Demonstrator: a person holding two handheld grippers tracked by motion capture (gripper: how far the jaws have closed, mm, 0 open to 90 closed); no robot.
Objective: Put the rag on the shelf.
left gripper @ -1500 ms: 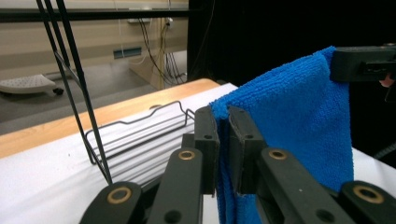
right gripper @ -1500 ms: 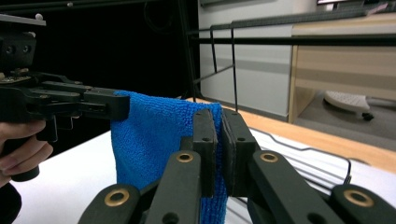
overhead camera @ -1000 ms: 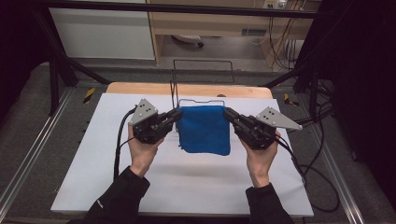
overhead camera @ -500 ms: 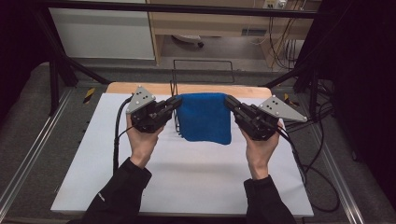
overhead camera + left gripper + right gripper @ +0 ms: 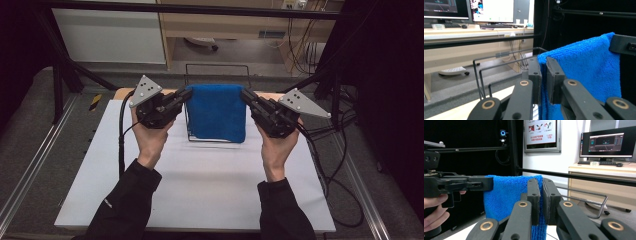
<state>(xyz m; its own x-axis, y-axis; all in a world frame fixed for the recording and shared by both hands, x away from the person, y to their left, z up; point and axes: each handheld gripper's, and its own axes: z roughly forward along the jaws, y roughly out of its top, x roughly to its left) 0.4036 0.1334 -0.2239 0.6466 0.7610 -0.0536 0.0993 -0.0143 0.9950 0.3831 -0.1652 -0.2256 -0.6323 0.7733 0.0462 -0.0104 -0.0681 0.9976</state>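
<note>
Jaws on both of your grippers are clenched on the blue towel [image 5: 217, 119]. From the high view, your left gripper [image 5: 186, 96] pinches its upper left corner and your right gripper [image 5: 246, 96] its upper right corner, so the cloth hangs stretched between them above the white worktop [image 5: 210, 185], in front of a thin wire rack [image 5: 217, 67].

Along the left gripper view, your left gripper [image 5: 543, 75] bites the towel [image 5: 586, 67] at its edge, with the rack's wire bars [image 5: 506, 57] just behind.

Along the right gripper view, your right gripper [image 5: 542, 197] nips the towel [image 5: 506, 195] at its near corner, and your other gripper [image 5: 487, 183] holds the far corner.
</note>
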